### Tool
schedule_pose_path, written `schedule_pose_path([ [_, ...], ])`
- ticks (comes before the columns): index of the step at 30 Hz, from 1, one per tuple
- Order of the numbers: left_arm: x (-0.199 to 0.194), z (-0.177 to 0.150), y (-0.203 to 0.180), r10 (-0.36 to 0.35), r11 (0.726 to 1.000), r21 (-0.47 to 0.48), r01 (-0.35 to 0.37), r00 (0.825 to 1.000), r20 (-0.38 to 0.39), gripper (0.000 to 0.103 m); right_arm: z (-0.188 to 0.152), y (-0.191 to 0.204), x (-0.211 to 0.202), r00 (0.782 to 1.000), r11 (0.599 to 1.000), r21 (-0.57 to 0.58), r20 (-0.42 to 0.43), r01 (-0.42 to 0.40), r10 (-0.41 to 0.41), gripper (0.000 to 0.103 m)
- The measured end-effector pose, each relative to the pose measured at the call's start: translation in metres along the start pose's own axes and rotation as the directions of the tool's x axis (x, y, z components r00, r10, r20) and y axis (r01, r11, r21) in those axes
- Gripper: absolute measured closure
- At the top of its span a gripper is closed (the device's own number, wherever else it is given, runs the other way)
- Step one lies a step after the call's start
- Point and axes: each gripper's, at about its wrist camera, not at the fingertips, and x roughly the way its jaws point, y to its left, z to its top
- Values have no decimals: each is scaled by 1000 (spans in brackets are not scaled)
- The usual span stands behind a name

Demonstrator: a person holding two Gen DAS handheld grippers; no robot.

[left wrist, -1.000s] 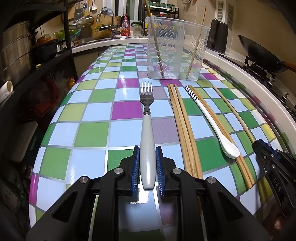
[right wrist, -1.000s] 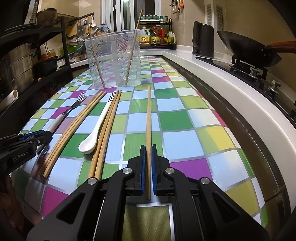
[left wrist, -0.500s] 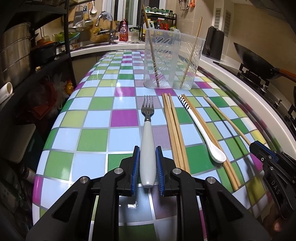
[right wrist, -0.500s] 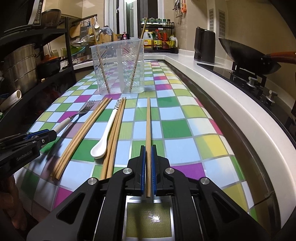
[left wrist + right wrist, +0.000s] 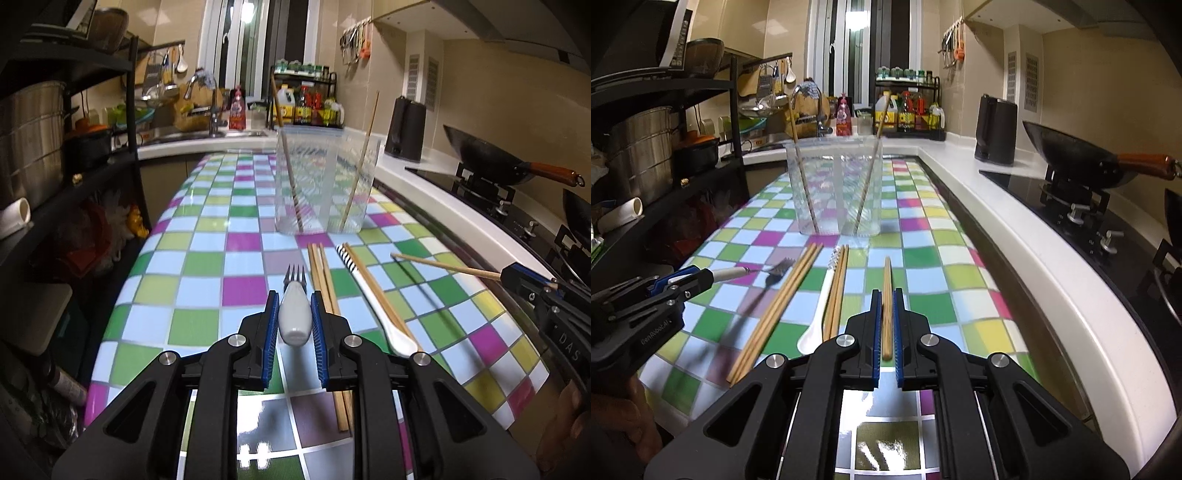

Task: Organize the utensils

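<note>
My left gripper (image 5: 294,295) is shut on the white handle of a fork (image 5: 294,308), held off the checkered table with its tines forward. My right gripper (image 5: 886,295) is shut on a single wooden chopstick (image 5: 887,295), also lifted and pointing ahead. From the left wrist view that chopstick (image 5: 443,266) juts from the right gripper (image 5: 511,275) at the right edge. A clear plastic holder (image 5: 325,181) with two chopsticks leaning inside stands ahead. On the table lie a chopstick pair (image 5: 325,284), a white spoon (image 5: 376,310) and another chopstick pair (image 5: 373,284).
The checkered table (image 5: 199,266) drops off at its left edge beside black shelves (image 5: 74,166) with pots. A white counter (image 5: 1034,251) runs along the right with a stove, a wok (image 5: 1078,155) and a black kettle (image 5: 995,129). A sink and bottles stand at the back.
Both grippers have risen from the table, lifting the fork and the single chopstick off its surface. Both views now look more level toward the holder.
</note>
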Motion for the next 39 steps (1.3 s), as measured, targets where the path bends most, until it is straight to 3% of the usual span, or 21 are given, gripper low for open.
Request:
schedule_pose_path([
  [9,-22,12,-8,8,999,44,-14,990,141,85,22,3,-22,997,1000,-18,71,1,0,97],
  [18,-35,27,-11,-5,999,41,-3,981,192,85,44,2,-28,994,1000,-25,109,-6,9,97],
  [39,-17,77,14,28,999,-34,-25,996,79,86,117,12,-14,987,995,-52,132,-86,92,97],
])
